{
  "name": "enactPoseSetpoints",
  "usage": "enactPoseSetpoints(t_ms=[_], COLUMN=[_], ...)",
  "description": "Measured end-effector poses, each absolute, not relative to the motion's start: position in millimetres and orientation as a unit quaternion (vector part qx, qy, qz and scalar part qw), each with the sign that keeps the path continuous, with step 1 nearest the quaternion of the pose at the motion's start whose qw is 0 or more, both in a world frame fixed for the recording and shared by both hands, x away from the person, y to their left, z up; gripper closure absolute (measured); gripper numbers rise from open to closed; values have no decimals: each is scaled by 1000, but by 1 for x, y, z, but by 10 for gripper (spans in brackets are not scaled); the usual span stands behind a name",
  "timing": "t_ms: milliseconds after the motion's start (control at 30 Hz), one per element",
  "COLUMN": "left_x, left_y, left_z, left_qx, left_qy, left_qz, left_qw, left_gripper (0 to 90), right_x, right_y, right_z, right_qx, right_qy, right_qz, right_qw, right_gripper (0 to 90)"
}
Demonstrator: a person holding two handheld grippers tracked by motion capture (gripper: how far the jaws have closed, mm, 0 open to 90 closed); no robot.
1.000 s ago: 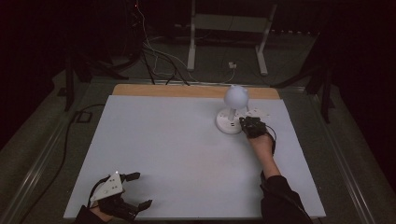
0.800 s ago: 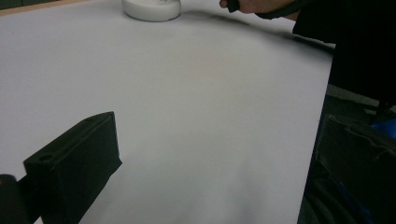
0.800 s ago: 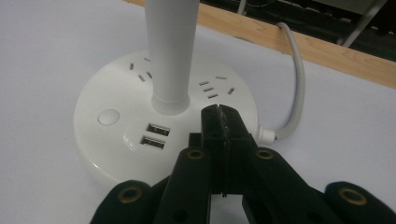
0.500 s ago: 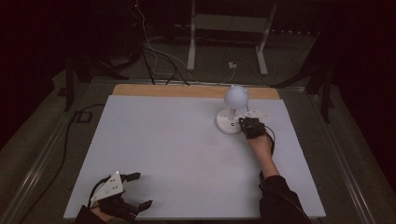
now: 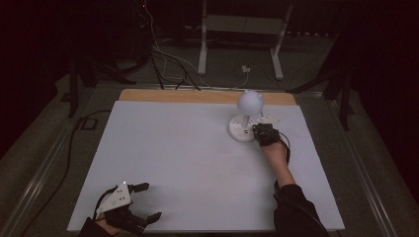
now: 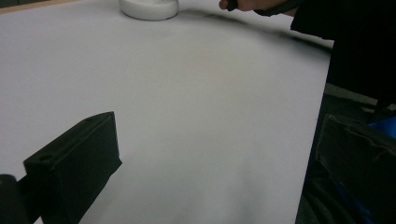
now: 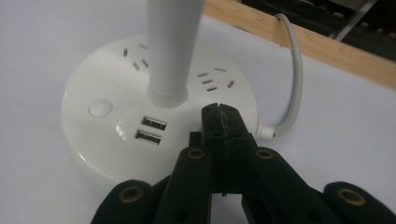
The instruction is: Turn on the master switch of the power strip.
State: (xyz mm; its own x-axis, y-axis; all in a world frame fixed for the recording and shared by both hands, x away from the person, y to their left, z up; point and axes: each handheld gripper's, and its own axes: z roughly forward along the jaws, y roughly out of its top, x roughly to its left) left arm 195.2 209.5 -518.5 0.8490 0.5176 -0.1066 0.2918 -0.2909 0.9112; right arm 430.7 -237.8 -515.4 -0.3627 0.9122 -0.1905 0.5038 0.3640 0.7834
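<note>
Nothing had shifted since the earlier frames: both hands and the lamp sat where they had been a second before.

At the near left corner of the white table [image 5: 173, 163], seen from the high view, the left gripper [image 5: 146, 201] lay low in the person's hand, its grey three-cornered plate facing up. Its two black jaws stood spread apart, with only bare table between them. In the left gripper view one of those jaws rose at the lower left, and far across the white surface the lamp's round base showed at the top edge.

Further right, toward the far side of the table, stood the white desk lamp [image 5: 246, 116]: a round base, a thin stem and a ball-shaped shade on top. A wooden strip [image 5: 173, 95] ran along the table's far edge just behind it.

Just to the right of the base, the right gripper [image 5: 257, 131] was reached out on a long sleeved arm. In the right gripper view its jaws were pressed together with nothing between them, and their joined tip rested over the top of the base [image 7: 159, 121], near the foot of the stem [image 7: 172, 46] and beside the two USB ports [image 7: 152, 129]. A round button [image 7: 100, 108] sat at the base's left, and a white cable [image 7: 292, 84] left it on the right.
</note>
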Motion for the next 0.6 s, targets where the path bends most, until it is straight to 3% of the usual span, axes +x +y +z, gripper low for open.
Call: enactPoseSetpoints(t_ms=[233,600], left_x=[196,197], left_y=[210,210], left_z=[-519,-519], left_qx=[797,797], left_qy=[256,257], left_qz=[106,106], left_qw=[537,537], left_gripper=[0,0], right_x=[429,424], right_y=[-236,-242], right_z=[-514,-501], right_qx=[455,455], right_qy=[762,760], right_qz=[314,338], right_qw=[337,318], right_gripper=[900,900])
